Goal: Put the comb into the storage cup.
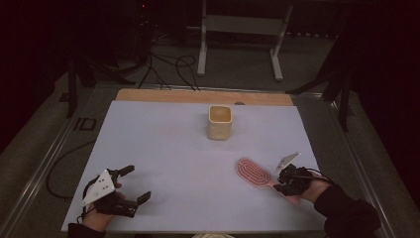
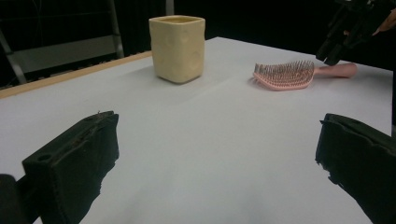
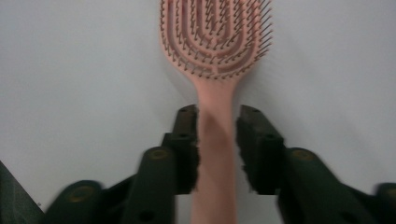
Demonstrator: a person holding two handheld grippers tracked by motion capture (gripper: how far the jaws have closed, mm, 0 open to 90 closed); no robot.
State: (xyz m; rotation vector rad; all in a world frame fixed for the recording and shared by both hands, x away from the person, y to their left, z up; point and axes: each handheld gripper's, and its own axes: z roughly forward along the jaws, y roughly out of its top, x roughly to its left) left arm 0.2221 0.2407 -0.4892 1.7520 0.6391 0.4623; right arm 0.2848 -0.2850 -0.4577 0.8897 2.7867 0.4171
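Right gripper view looks straight down the pink hairbrush, its handle running between the two black jaws of the right gripper. The left pad sits against the handle while a thin sliver of daylight shows beside the right pad, so the jaws bracket the handle without a firm clamp. From the high view, the brush lies flat, bristles up, on the white table near its right front corner, well apart from the cream cup standing upright toward the far edge. The left gripper rests at the near left corner with its jaws spread wide and nothing between them. By the look of it, the work is at its start: the brush has been reached and lined up, but the grasp, the lift and any carry toward the cup remain to be done.
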